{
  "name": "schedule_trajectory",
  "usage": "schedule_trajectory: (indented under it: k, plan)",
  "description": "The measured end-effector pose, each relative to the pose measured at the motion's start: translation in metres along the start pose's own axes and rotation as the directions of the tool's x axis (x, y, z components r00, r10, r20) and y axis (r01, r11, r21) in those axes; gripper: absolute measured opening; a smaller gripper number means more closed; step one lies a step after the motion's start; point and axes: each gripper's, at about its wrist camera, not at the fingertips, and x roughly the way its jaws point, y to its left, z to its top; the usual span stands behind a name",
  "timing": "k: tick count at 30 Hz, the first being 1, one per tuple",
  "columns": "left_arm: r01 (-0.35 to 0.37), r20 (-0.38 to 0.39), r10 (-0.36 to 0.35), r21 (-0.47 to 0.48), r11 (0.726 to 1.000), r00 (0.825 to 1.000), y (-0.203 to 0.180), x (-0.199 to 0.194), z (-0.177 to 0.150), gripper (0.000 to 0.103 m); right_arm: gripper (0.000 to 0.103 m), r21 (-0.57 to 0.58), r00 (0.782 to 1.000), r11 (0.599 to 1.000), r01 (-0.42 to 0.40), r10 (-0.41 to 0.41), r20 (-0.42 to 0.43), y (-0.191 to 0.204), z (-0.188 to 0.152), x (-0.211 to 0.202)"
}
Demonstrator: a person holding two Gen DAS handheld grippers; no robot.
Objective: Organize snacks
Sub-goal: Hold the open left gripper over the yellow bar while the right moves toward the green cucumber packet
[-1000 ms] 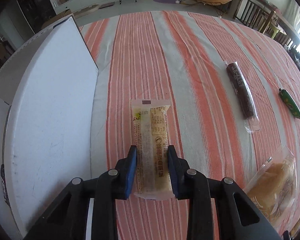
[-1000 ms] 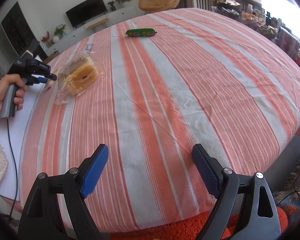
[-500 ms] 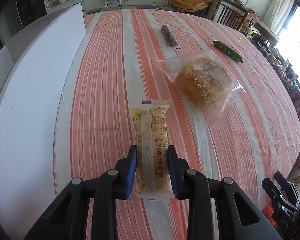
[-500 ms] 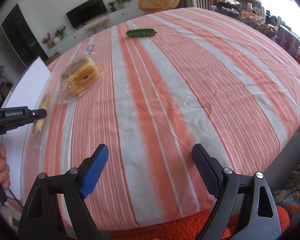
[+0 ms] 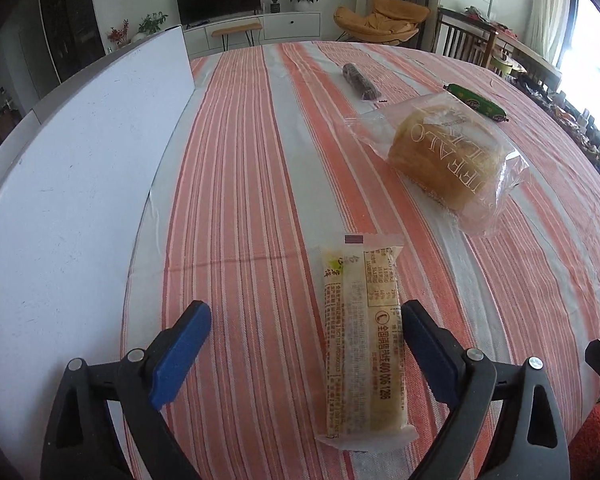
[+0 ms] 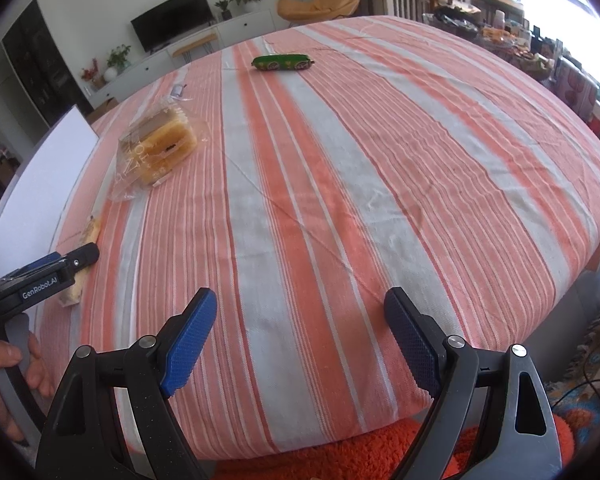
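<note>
Fingers of the left gripper (image 5: 306,334) have just been opening and now stand spread wide. The long yellow snack bar (image 5: 362,344) lies flat on the striped cloth of the bench (image 5: 260,160) between them, released, its edge just beside the right-hand finger (image 5: 422,334) and well clear of the other. Whether that finger touches the wrapper cannot be told. Bagged bread (image 5: 448,156) lies farther off to the right on the same cloth, with a dark wrapped roll (image 5: 358,80) and a green sausage stick (image 5: 478,104) beyond it. White board (image 5: 72,172) lies along the left edge of the bench.

Right gripper (image 6: 300,334) hangs over the near edge of the bench, fingers spread, nothing between them. From its view the left gripper shows at the far left, a hand (image 6: 4,372) on its grip.
</note>
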Motion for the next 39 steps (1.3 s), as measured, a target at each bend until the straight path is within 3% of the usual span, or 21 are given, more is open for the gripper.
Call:
schedule_trajectory:
  k: [3,16,39]
  plan:
    - [-0.001,0.013,0.001,0.006,1.0,1.0,0.003,0.001,-0.001,0.103,0.088,-0.006,1.0,1.0,0.006,-0.006,-0.003,0.0,0.0,0.0]
    - [0.003,0.038,-0.003,0.016,1.0,0.999,0.001,-0.001,-0.004,0.103,0.091,-0.066,0.997,0.996,0.064,-0.066,-0.031,0.012,0.0,0.006]
    - [0.003,0.039,-0.003,0.014,1.0,0.999,0.001,-0.001,-0.004,0.103,0.091,-0.066,0.997,0.996,0.062,-0.064,-0.031,0.011,0.0,0.005]
